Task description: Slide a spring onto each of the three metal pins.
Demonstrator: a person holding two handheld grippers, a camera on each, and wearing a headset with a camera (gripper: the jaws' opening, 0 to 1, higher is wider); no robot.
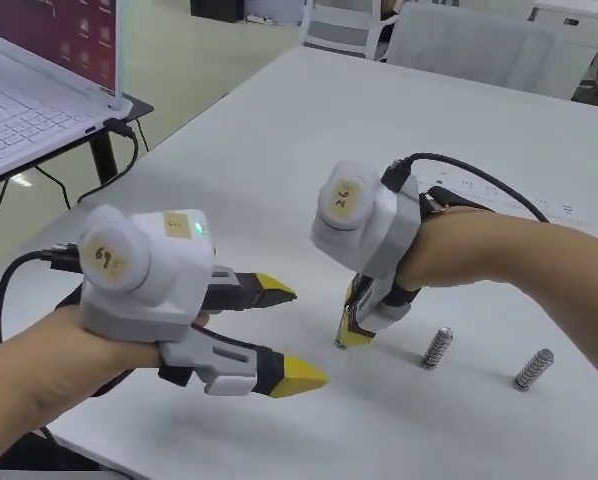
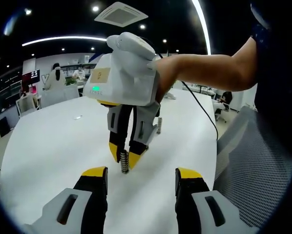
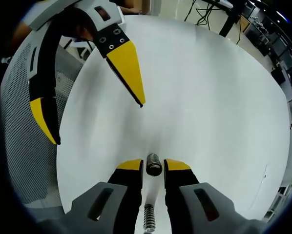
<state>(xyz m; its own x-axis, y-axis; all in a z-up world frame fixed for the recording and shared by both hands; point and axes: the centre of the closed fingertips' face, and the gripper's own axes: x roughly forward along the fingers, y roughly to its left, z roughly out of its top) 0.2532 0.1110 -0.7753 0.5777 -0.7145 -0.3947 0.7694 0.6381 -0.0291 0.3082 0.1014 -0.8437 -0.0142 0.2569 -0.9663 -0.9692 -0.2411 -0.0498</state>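
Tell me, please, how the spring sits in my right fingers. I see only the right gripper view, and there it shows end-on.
Observer: In the left gripper view the spring stands about upright, held by the fingers of the right gripper, its lower end below their tips.
Operator: Are other springs near?
Observer: Yes. In the head view two rest on the table: the near spring close beside that gripper, the far spring beyond it, toward the person's right.
Operator: What stands beside the table?
Observer: An open laptop on a dark stand, at the person's left.
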